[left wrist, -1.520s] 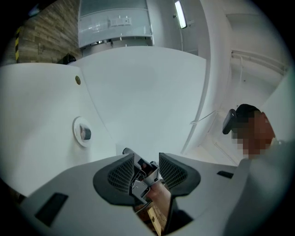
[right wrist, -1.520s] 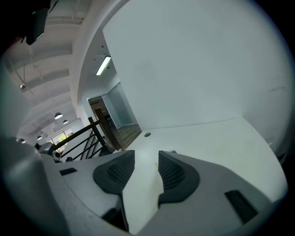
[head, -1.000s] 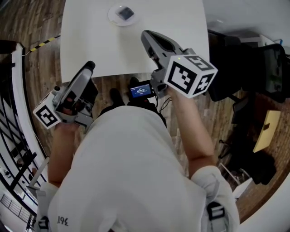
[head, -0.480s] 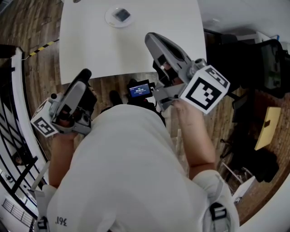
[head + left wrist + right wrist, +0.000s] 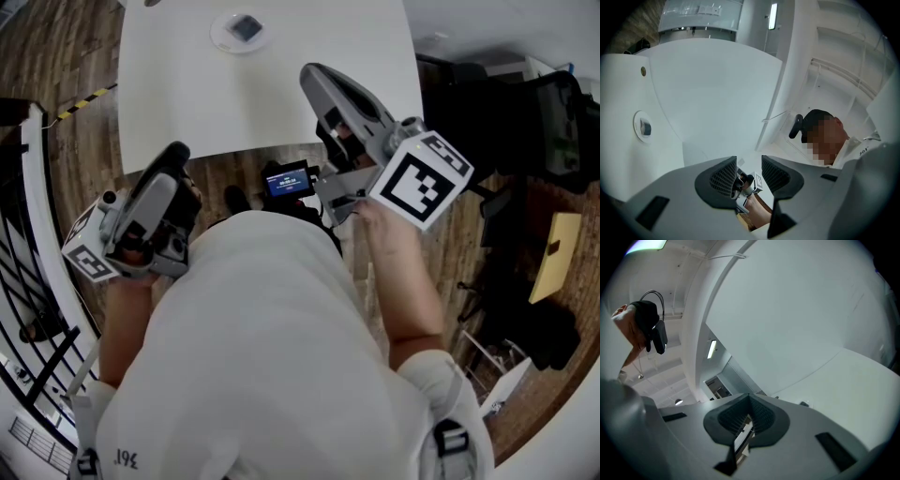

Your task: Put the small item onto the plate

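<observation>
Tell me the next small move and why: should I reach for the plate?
Probably not; I'd just set both grippers down. The small item already lies on the plate at the table's far end. The left gripper has its jaws apart with nothing between them. The right gripper is shut and empty. Both are well short of the plate.

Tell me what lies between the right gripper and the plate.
Only bare white table. The head view shows nothing on the stretch from the right gripper to the plate, where the small item sits.
</observation>
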Demonstrator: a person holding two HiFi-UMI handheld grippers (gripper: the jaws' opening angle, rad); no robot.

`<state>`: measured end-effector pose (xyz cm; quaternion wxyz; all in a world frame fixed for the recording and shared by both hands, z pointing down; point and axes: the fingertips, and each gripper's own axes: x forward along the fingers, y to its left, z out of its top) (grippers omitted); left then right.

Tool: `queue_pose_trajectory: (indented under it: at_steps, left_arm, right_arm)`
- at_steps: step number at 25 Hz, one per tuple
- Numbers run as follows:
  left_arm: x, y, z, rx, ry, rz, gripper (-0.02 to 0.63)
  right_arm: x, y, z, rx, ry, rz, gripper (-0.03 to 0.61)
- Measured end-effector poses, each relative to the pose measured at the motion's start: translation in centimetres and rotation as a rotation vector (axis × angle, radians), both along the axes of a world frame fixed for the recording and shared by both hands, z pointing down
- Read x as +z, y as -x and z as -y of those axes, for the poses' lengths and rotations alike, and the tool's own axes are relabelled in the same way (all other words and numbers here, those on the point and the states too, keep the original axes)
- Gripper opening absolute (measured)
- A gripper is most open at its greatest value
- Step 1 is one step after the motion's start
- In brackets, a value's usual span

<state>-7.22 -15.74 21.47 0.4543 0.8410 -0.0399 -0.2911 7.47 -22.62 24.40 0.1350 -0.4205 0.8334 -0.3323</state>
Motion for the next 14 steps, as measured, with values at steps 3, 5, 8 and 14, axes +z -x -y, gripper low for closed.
queue_pose_trajectory:
  at_steps: [3,5,8,14]
  left_arm:
    - [0.2,0.1,0.0,0.005,0.006,-0.009,0.172]
    - [0.1,0.2,0.4,0.009,0.011,-0.018,0.143]
    - [0.1,0.3,0.5,0.013,0.018,-0.028,0.121]
    - [-0.3,-1.2,-1.1,0.027,0.006,-0.053,0.086]
  right_arm:
    - [0.4,-0.1,0.0,0.005,0.009,-0.009,0.001]
    - [0.7,0.1,0.4,0.009,0.015,-0.018,0.000]
    - [0.9,-0.1,0.6,0.014,0.022,-0.023,0.001]
    - [1.3,-1.6,-0.9,0.020,0.029,-0.022,0.001]
